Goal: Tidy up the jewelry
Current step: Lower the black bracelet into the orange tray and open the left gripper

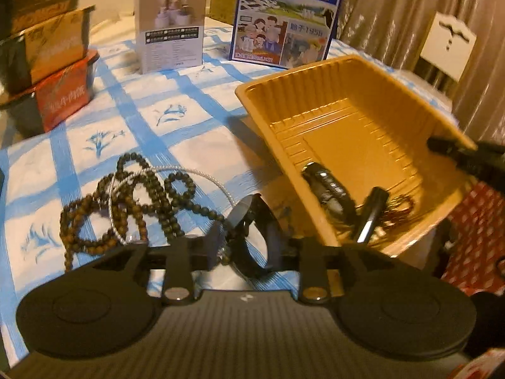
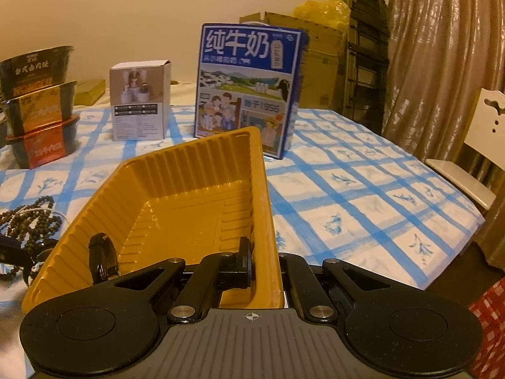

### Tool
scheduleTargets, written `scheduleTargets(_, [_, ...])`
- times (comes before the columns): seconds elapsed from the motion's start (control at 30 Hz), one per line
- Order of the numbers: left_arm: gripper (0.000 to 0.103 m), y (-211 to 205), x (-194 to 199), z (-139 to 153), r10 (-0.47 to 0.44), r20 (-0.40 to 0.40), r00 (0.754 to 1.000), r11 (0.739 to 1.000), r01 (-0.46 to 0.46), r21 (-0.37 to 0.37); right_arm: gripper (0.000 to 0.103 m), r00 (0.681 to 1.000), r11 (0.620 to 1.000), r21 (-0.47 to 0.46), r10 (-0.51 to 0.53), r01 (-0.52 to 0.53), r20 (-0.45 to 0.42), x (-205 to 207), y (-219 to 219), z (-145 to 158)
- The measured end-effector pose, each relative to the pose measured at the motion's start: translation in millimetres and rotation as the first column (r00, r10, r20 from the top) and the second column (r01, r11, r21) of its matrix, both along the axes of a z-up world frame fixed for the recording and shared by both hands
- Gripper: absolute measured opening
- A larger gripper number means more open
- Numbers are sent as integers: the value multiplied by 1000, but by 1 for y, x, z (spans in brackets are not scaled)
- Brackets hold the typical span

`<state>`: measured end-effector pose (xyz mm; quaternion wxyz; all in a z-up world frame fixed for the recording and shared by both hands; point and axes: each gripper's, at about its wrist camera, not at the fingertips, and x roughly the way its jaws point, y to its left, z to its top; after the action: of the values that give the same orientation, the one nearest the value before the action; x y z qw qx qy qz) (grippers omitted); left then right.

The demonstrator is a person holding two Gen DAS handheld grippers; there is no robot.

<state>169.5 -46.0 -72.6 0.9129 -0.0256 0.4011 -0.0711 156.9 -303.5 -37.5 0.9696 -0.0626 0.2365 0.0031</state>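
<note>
Left gripper (image 1: 249, 237): I see its jaws part-way apart with a dark watch (image 1: 249, 221) standing between them; through the blur I cannot tell whether the pads press on the strap.
Right gripper (image 2: 265, 271): I have its jaws closed thin on the near wall of the yellow tray (image 2: 202, 164), which sits tilted with its far end raised.
Watch, handling: I judge it light, with a stiff round case and a springy looped strap; the strap's side offers the surest hold, since the glass face looks slick.
Inside the tray: a black band (image 1: 325, 186) lies on its side at the low end, beside a dark stick-like piece (image 1: 372, 214) and a small chain I can barely read.
Beads (image 1: 132, 202): a long dark string lies tangled with a thin silver chain (image 1: 189, 173) on the blue checked cloth (image 1: 176, 120), just left of the watch. I expect them limp and snag-prone; lift at a bunched loop.
Hard to see: the left fingertips hide behind the watch.
Far back: a blue milk carton (image 2: 249, 88) and a white box (image 2: 139, 101) stand upright.
</note>
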Motion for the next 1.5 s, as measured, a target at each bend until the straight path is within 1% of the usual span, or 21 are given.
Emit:
scheduleTargets(0.17, [34, -15, 15, -10, -40, 22, 999, 995, 37, 97, 3, 1000, 1000, 1, -4, 4, -1, -1, 1, -1])
scheduleTargets(0.23, [34, -18, 20, -15, -49, 16, 999, 991, 46, 126, 3, 1000, 1000, 4, -3, 3, -3, -1, 1, -2])
scheduleTargets(0.3, [26, -19, 23, -18, -54, 13, 998, 990, 52, 129, 3, 1000, 1000, 3, -3, 3, -4, -1, 0, -2])
scheduleTargets(0.33, [17, -19, 24, -19, -57, 9, 998, 990, 56, 128, 3, 1000, 1000, 4, -3, 4, -3, -1, 0, -2])
scheduleTargets(0.47, [10, -19, 23, -16, -60, 28, 998, 989, 56, 140, 3, 1000, 1000, 5, -4, 4, -3, -1, 0, -2])
scheduleTargets(0.53, [8, -15, 23, -12, -49, 36, 998, 992, 45, 121, 3, 1000, 1000, 5, -4, 4, -3, -1, 0, -2])
scheduleTargets(0.63, [8, -9, 23, 2, -32, 60, 998, 997, 28, 72, 3, 1000, 1000, 5, -4, 4, -2, -1, 0, -2])
scheduleTargets(0.77, [8, -10, 20, 27, -31, 120, 992, 998, 26, 50, 3, 1000, 1000, 5, -3, 3, -3, -1, 0, -2])
scheduleTargets(0.9, [8, -19, 24, 48, -57, 148, 987, 998, 60, -14, 3, 1000, 1000, 5, -2, 2, -2, -1, 1, -2])
scheduleTargets(0.97, [8, -29, 27, 51, -85, 151, 985, 995, 91, -38, 3, 1000, 1000, 7, -1, 1, -1, -1, 1, -2])
scheduleTargets(1.1, [8, -55, 40, 45, -119, 130, 984, 989, 130, -76, 3, 1000, 1000, 5, 4, -4, 1, 0, 4, -1])
scheduleTargets(1.17, [8, -65, 49, 39, -117, 113, 987, 986, 129, -104, 3, 1000, 1000, 5, 6, -6, 2, 0, 5, -1])
scheduleTargets(1.37, [8, -88, 75, 19, -98, 62, 993, 983, 106, -151, 3, 1000, 1000, 5, 9, -9, 4, -1, 5, 0])
scheduleTargets(1.5, [8, -95, 86, 8, -87, 36, 996, 983, 92, -161, 3, 1000, 1000, 8, 8, -8, 2, -1, 5, -1])
